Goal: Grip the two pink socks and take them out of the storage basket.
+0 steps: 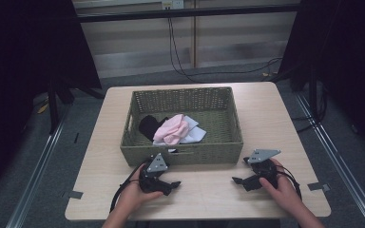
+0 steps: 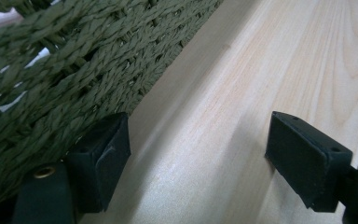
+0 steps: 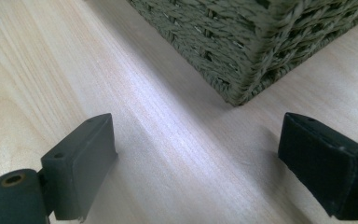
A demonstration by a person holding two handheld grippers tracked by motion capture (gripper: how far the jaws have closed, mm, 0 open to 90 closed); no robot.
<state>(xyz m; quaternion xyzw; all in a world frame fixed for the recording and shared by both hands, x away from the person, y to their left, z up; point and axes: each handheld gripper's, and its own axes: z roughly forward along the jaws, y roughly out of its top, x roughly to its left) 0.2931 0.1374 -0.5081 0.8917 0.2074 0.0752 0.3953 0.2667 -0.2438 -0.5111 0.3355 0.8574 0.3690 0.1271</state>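
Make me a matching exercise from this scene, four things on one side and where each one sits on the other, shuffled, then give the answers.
Things:
1. pink cloth
2. black cloth
3. left hand-held gripper
4. right hand-held gripper

Places:
A. on the table in front of the basket's near right corner, jaws open
B. in the woven basket, on top of a white cloth
C. on the table against the basket's near wall, jaws open
D. in the basket, left of the pink cloth

Pairs: 1-B, 2-D, 3-C, 4-A
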